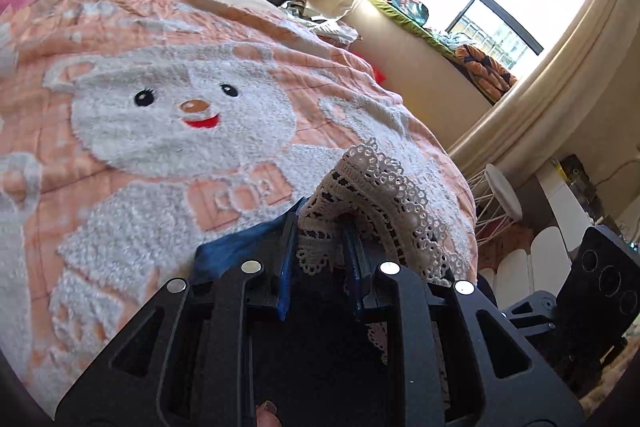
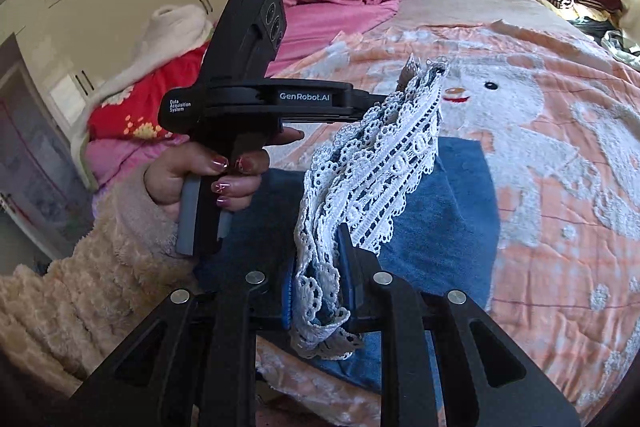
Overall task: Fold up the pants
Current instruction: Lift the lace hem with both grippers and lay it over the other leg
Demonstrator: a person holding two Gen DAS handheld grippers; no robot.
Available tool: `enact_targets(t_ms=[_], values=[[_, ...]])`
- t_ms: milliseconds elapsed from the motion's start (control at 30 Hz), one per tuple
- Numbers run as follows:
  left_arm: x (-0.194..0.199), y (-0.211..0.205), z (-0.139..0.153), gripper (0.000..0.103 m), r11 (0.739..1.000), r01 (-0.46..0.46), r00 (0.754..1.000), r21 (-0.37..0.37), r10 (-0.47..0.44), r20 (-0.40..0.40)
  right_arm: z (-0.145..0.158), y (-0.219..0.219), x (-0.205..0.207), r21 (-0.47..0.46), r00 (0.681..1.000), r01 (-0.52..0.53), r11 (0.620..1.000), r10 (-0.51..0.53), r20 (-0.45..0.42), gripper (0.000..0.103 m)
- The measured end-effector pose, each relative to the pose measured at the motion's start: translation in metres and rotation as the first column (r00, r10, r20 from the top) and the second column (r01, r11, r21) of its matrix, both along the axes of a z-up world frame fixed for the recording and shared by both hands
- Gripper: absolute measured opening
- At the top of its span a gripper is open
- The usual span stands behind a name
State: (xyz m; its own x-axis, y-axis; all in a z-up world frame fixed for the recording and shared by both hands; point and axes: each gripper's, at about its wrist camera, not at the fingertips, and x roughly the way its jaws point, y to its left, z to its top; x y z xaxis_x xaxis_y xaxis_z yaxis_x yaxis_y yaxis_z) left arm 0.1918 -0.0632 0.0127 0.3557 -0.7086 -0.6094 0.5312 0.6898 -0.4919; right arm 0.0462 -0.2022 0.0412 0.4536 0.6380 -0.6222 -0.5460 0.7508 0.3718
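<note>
My left fingers [image 1: 320, 247] were clenched on the white lace hem of the blue denim pants [image 1: 372, 187]; my right fingers [image 2: 320, 267] gripped the same lace edge further along. The hem hung raised between both grippers, the denim trailing onto the peach bedspread with a white bear [image 2: 540, 147]. A fleece-sleeved hand [image 2: 200, 175] held the left gripper.
</note>
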Motion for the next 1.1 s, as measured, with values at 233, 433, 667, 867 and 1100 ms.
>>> enact_targets(t_ms=[233,433,667,867,1100], values=[[0.003,0.077,-0.033,0.039,0.974,-0.219,0.964,-0.066,0.205,-0.167,-0.036,0.059,-0.003,-0.155,0.997,-0.069,0.985,0.065,-0.033,0.018],[-0.007,0.132,-0.044,0.061,0.918,-0.348,0.914,-0.189,0.288,-0.284,-0.053,0.09,-0.013,-0.225,0.996,-0.089,0.97,0.089,-0.008,0.02],[-0.001,0.092,-0.043,0.068,0.957,-0.283,0.931,-0.058,0.26,-0.257,-0.047,0.091,-0.032,-0.188,0.988,-0.147,0.971,0.155,0.027,0.052],[0.006,0.076,-0.059,0.065,0.958,-0.288,0.923,0.013,0.281,-0.261,-0.024,0.036,-0.046,-0.152,0.997,-0.052,0.987,0.06,0.052,0.062],[-0.003,0.082,-0.05,0.017,0.943,-0.333,0.914,0.005,0.324,-0.244,-0.046,-0.018,-0.036,-0.213,0.996,0.084,0.973,-0.082,0.019,0.062]])
